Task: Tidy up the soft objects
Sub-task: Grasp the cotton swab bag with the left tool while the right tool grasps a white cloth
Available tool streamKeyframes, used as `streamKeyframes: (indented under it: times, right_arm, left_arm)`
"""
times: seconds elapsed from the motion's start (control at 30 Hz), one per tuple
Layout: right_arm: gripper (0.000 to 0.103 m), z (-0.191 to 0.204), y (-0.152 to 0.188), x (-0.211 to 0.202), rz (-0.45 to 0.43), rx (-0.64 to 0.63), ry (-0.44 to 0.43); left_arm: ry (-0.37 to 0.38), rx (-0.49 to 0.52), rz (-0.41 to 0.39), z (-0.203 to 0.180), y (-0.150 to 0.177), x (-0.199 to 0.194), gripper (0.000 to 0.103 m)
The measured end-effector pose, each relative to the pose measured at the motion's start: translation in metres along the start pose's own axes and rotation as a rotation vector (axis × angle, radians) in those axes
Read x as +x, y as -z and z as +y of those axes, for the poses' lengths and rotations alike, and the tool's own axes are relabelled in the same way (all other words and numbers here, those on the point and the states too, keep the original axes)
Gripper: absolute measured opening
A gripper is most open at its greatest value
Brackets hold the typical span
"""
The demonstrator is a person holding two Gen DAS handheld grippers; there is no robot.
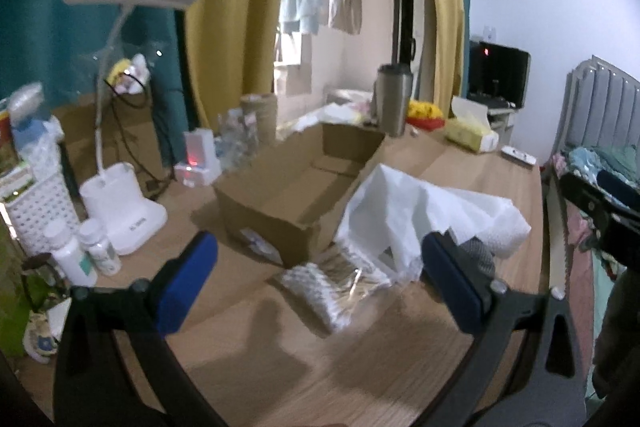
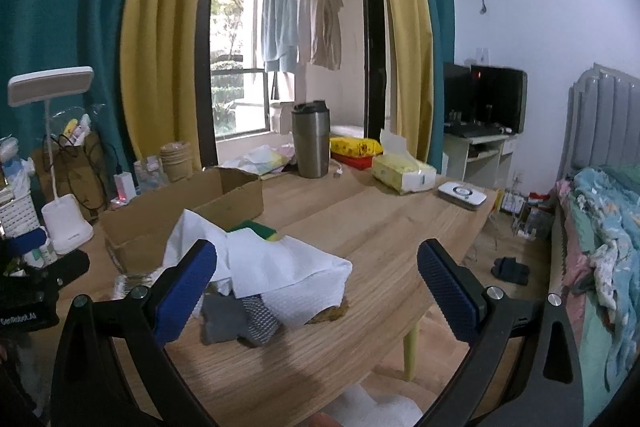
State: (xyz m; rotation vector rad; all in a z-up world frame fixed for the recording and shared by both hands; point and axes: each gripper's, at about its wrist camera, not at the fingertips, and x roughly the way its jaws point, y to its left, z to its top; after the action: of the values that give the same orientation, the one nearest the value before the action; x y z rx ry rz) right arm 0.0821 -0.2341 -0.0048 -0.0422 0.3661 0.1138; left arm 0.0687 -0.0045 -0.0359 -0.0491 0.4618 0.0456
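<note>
**Both grippers spread wide over the pile of soft things beside the box**

The left gripper (image 1: 318, 273) has its blue fingers (image 1: 186, 283) wide apart and holds nothing; between them, on the wooden tabletop (image 1: 360, 355), lies a clear plastic packet (image 1: 332, 287), blurred, its long axis running diagonally toward the open cardboard box (image 1: 288, 195). A crumpled white cloth (image 1: 420, 211) sits just beyond the right-hand finger, touching the box's near corner.

The right gripper (image 2: 318, 289) is equally wide open and empty. The white cloth (image 2: 280, 267) lies just beyond its left-hand finger, draped over a grey cloth (image 2: 224, 319) and a grey patterned piece (image 2: 260, 319), hiding most of each. A green-and-yellow sponge (image 2: 256, 229) pokes out behind the pile, and a brownish edge (image 2: 332, 313) shows under it, too little to identify
</note>
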Motion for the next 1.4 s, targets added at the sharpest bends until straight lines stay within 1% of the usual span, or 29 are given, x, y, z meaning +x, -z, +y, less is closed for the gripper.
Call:
streamKeyframes:
  times: [0.07,0.23,0.43,0.5,0.63,0.8,0.87,0.97,1.13,1.17,1.2,1.27,1.33,1.37,1.4]
  right_arm:
    - [0.102,-0.005,0.000,0.010,0.012,0.006,-0.004]
    - [0.102,-0.013,0.003,0.034,0.045,0.004,-0.025]
    - [0.102,-0.021,0.005,0.064,0.088,0.003,-0.052]
    - [0.102,-0.023,0.006,0.075,0.111,0.012,-0.066]
    - [0.102,-0.024,0.007,0.092,0.142,0.020,-0.096]
    - [0.102,-0.023,0.008,0.111,0.187,0.023,-0.148]
    - [0.102,-0.021,0.008,0.118,0.207,0.020,-0.166]
    - [0.102,-0.019,0.010,0.127,0.233,0.012,-0.180]
    - [0.102,-0.018,0.012,0.138,0.265,0.010,-0.219]
    - [0.099,-0.017,0.012,0.139,0.271,0.008,-0.222]
    - [0.090,-0.016,0.013,0.140,0.277,0.006,-0.226]
    - [0.080,-0.014,0.016,0.145,0.301,0.002,-0.228]
    - [0.074,-0.013,0.019,0.146,0.314,0.005,-0.232]
    - [0.068,-0.012,0.021,0.146,0.322,0.005,-0.239]
    - [0.059,-0.012,0.023,0.146,0.323,0.004,-0.239]
  left_arm:
    - [0.003,0.001,0.025,-0.003,0.001,0.010,0.102]
    - [0.018,-0.032,0.107,-0.006,0.003,0.039,0.102]
    - [0.016,-0.020,0.180,-0.013,0.009,0.064,0.102]
    - [0.017,-0.019,0.221,-0.015,0.010,0.074,0.102]
    - [-0.006,-0.028,0.253,-0.012,0.010,0.084,0.102]
    - [0.000,-0.042,0.314,-0.011,0.011,0.098,0.102]
    - [-0.002,-0.033,0.338,-0.013,0.011,0.104,0.102]
    - [0.013,-0.030,0.389,-0.015,0.014,0.114,0.102]
    - [0.041,-0.031,0.424,-0.013,0.013,0.121,0.101]
    - [0.050,-0.034,0.431,-0.011,0.013,0.123,0.100]
    - [0.055,-0.033,0.437,-0.011,0.013,0.124,0.099]
    - [0.062,-0.027,0.447,-0.012,0.013,0.125,0.096]
    - [0.057,-0.013,0.446,-0.013,0.014,0.124,0.095]
    - [0.056,-0.004,0.447,-0.014,0.014,0.124,0.094]
    - [0.055,-0.001,0.447,-0.015,0.014,0.124,0.094]
